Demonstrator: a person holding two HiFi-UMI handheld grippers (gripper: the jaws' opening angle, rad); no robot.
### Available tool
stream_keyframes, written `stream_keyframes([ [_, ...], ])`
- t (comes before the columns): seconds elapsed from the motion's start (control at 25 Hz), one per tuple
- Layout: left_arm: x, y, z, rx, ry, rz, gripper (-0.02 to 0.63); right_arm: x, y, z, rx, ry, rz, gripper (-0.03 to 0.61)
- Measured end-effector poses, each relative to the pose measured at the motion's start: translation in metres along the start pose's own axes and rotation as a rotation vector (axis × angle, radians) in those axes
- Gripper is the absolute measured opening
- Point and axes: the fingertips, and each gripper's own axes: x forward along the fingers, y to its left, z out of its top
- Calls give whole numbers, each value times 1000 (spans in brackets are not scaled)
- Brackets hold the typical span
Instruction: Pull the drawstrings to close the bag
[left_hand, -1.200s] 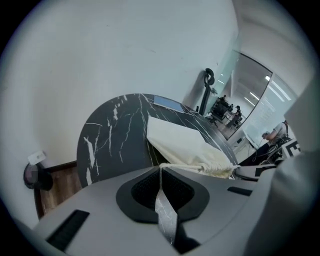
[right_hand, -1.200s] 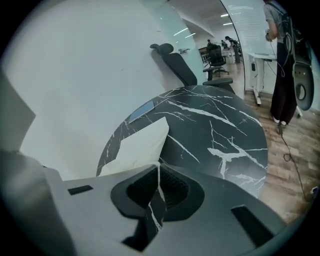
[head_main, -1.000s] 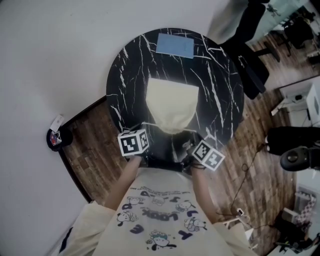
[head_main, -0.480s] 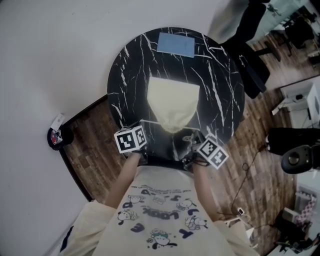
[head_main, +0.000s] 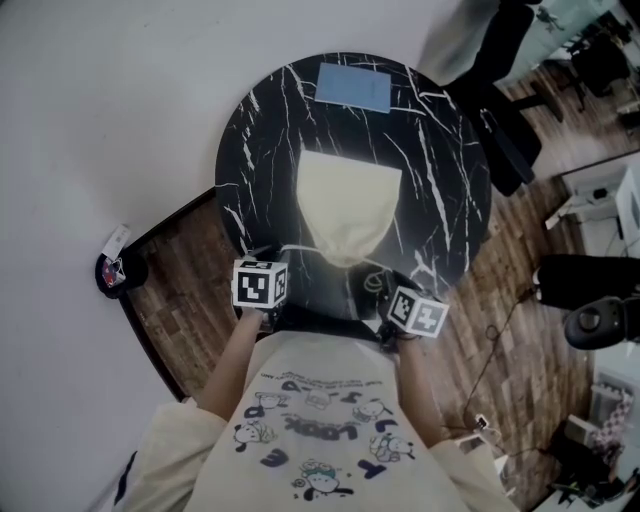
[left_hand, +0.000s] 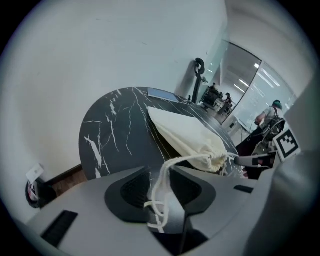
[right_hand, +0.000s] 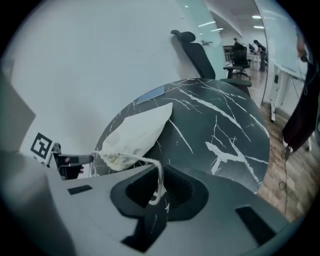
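The cream drawstring bag (head_main: 348, 205) lies cinched at frame centre on the round black marble table (head_main: 255, 150). At lower left, the left gripper (left_hand: 162, 200) is opening its jaws, a drawstring (left_hand: 162, 180) between them; at lower right, the right gripper (right_hand: 155, 192) clamps the other drawstring (right_hand: 159, 175)

No legible text; shirt (head_main: 320, 420) lettering too blurred to read.

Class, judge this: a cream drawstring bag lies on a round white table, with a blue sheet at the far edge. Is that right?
No: the head view shows the table is black with white veins, not white. The bag and blue sheet are as stated.
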Motion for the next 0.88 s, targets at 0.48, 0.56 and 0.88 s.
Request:
stream_keyframes([
  [0.48, -12, -24, -9, 425, 38, 1, 201, -21, 31, 12, -489, 36, -23, 155],
  [0.56, -7, -39, -3, 503, 38, -20, 201, -21, 43, 16, -568, 30, -18, 155],
  [0.88, 17, -71, 7, 829, 85, -46, 201, 4, 66, 2, -943, 193, 18, 156],
])
